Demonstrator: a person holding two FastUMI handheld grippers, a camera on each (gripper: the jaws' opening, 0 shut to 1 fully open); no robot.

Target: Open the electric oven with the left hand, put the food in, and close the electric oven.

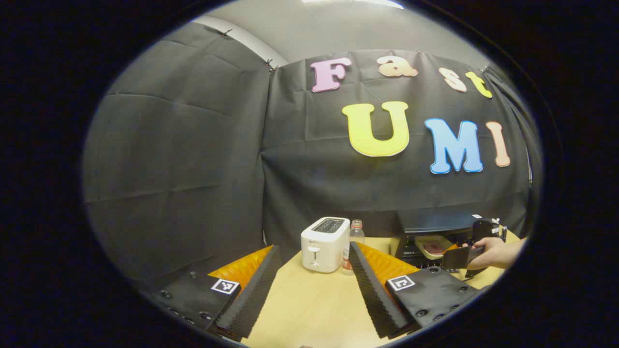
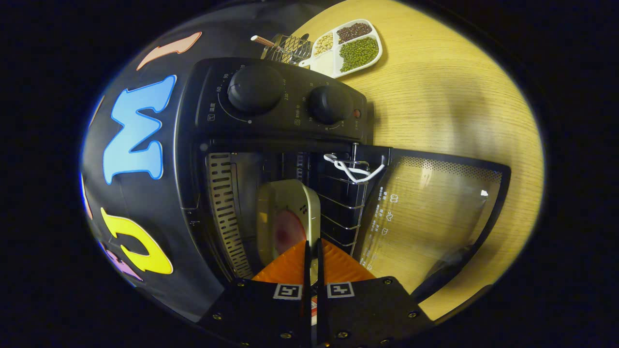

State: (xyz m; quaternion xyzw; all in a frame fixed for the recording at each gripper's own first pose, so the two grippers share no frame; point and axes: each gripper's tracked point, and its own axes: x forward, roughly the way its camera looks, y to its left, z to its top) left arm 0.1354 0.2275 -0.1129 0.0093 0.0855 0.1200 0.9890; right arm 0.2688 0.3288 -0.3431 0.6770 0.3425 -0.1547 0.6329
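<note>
The electric oven (image 2: 271, 145) was seen with its glass door (image 2: 430, 212) swung fully open, and the food plate (image 2: 287, 217) was held inside the cavity, straight ahead of the right gripper (image 2: 312, 256), long axis pointing inward. That gripper's fingers were nearly together, clamped on the plate's near rim. The left gripper (image 1: 309, 290) was spread wide, empty, well apart from the door.

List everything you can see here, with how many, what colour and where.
oven: one, black, on table, door open
plate of food: one, pale, inside oven, edge pinched by right tool
toaster: one, white, on table
bottle: one, clear, beside toaster
divided dish: one, white, beans and grains, behind oven
table: one, light wood
left tool: one, open, above table
right tool: one, shut on plate
hand: one, at oven
</note>
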